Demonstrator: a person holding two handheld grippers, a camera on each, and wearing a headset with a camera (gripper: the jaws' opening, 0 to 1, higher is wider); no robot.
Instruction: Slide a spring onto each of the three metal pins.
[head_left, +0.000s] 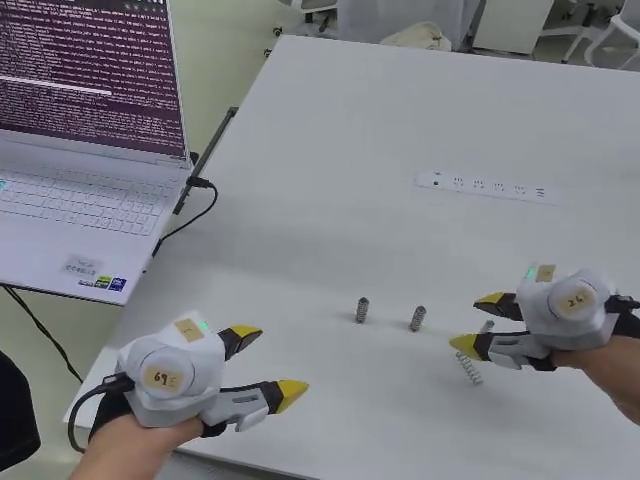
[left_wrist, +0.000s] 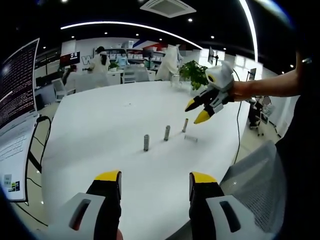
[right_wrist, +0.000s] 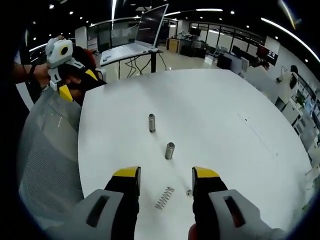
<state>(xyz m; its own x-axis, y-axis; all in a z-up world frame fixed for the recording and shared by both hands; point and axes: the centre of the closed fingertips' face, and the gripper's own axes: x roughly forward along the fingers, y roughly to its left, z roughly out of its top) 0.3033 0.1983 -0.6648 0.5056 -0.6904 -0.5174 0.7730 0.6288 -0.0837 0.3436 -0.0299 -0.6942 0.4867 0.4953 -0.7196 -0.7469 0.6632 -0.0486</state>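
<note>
White worktop (head_left: 330, 150), head view: the left pin (head_left: 362, 310) and middle pin (head_left: 418, 318) carry springs. The right pin (head_left: 487, 326) looks bare, just beside the right hand-held gripper (head_left: 478, 320), which is open and empty. The loose spring (head_left: 469, 368) lies flat, nearer. Far left, the laptop (head_left: 90, 200) and, farther back, the power strip (head_left: 480, 186) sit well clear.

Left gripper view: the left hand-held gripper (left_wrist: 155, 177) is open, empty.

Right gripper view: the spring lies between the open jaws. I'd pinch it mid-length, tip it upright, then lower it straight over that pin.
</note>
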